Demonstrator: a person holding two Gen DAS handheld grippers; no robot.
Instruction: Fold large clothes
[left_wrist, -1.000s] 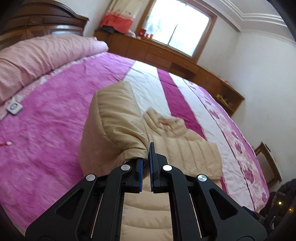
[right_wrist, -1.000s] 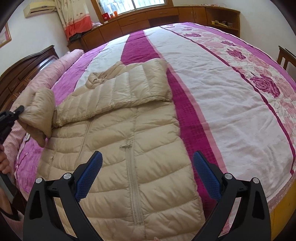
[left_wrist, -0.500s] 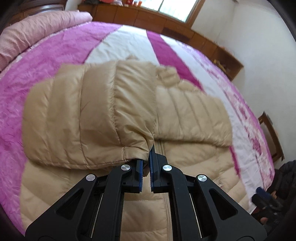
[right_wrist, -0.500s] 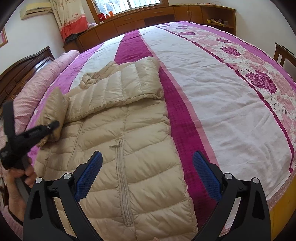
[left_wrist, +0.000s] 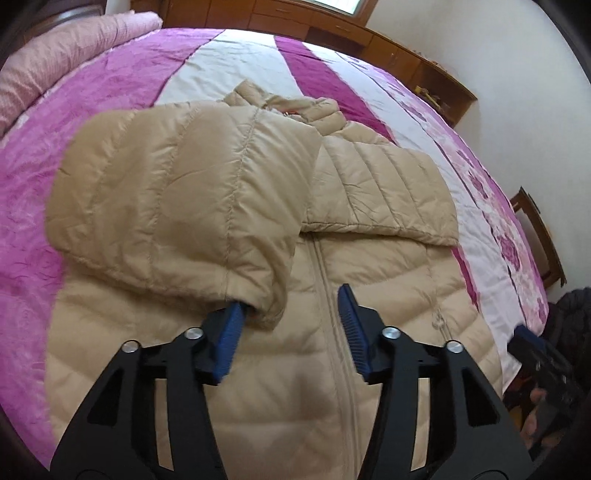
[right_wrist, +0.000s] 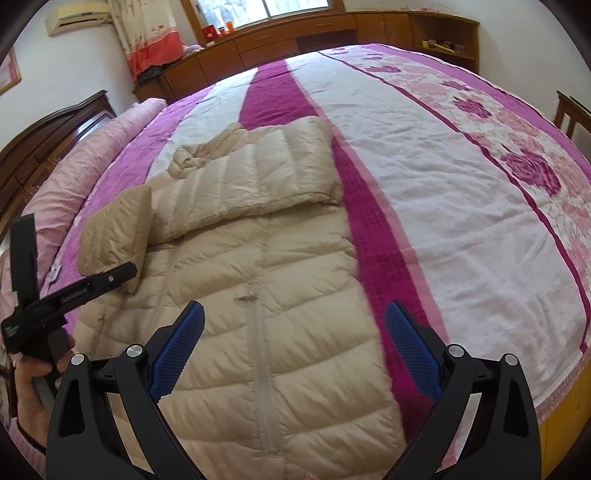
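A beige puffer jacket (left_wrist: 258, 387) lies front up on the bed, zipper toward me. Its right-hand sleeve (left_wrist: 388, 192) is folded across the chest. The other sleeve (left_wrist: 177, 206) is laid over the front, its cuff resting against the left pad of my left gripper (left_wrist: 290, 299). That gripper's jaws are opening and no longer pinch the cuff. From the right wrist view, the left gripper (right_wrist: 122, 273) sits at the sleeve (right_wrist: 114, 236) end. My right gripper (right_wrist: 295, 306) hovers open over the jacket's lower front (right_wrist: 295, 280), holding nothing.
The bed has a pink, white and magenta striped cover (right_wrist: 424, 166). A rolled pink duvet (left_wrist: 66, 48) lies along the headboard side. Wooden cabinets (right_wrist: 295, 33) stand under the window, and a wooden chair (left_wrist: 535, 229) beside the bed. A person's hand (right_wrist: 33, 387) grips the left tool.
The left gripper carried the sleeve down onto the jacket front, then its jaws opened and let the cuff go. The right gripper stayed put, open.
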